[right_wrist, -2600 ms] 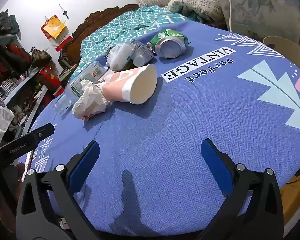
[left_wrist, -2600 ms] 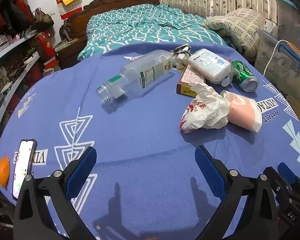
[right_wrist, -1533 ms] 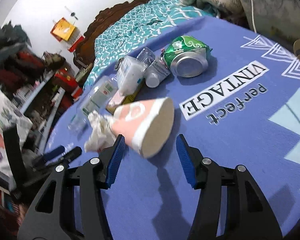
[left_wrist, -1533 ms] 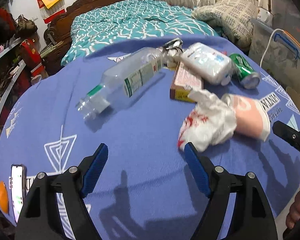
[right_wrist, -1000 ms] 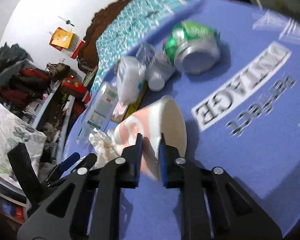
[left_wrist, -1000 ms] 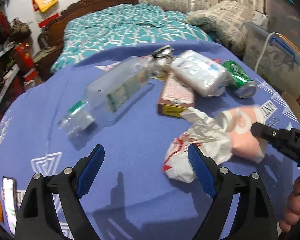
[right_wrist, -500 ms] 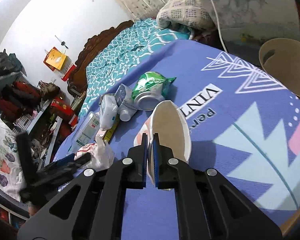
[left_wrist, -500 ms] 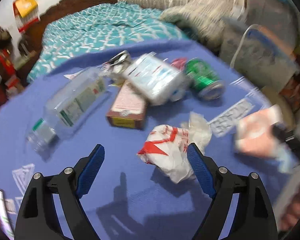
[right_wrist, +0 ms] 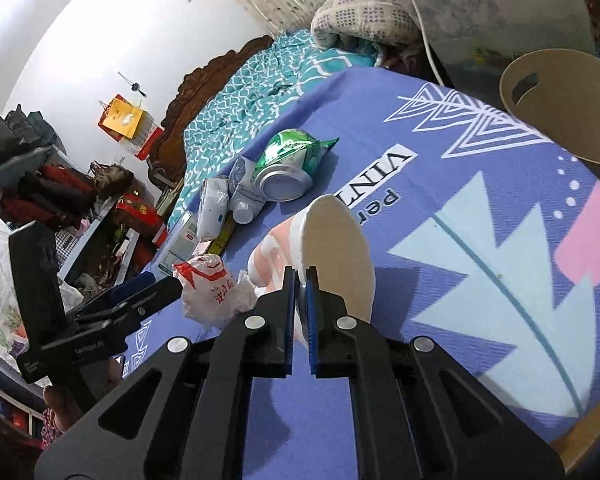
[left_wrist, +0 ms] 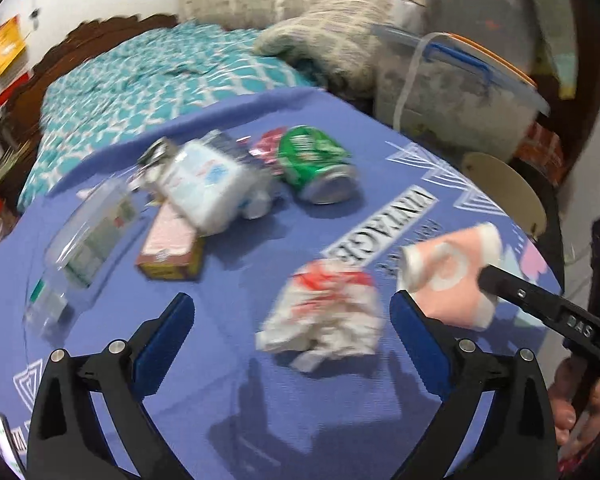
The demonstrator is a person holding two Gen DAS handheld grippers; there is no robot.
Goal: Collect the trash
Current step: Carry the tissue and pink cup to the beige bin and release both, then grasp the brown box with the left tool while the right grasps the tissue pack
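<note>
My right gripper [right_wrist: 300, 276] is shut on the rim of a pink paper cup [right_wrist: 332, 248], which it holds off the blue tablecloth [left_wrist: 260, 400]; the cup [left_wrist: 448, 268] shows at the right of the left wrist view. My left gripper [left_wrist: 290, 304] is open and its jaws are still opening. A crumpled white-and-red wrapper [left_wrist: 324, 316] lies on the cloth between its fingertips, untouched. Further back lie a green can [left_wrist: 316, 168], a white tissue pack [left_wrist: 204, 184], a small box [left_wrist: 168, 248] and a clear bottle [left_wrist: 88, 240].
A tan round bin [right_wrist: 560, 100] stands just past the table's right edge. Behind it is a lidded storage box [left_wrist: 460, 80] with a white cable. A bed [left_wrist: 140, 80] lies beyond the table. A phone [left_wrist: 0, 440] sits at the near left edge.
The right gripper shut on the cup's rim and carried it right, away from the wrapper. The left gripper swung right to straddle the wrapper and opened wider.
</note>
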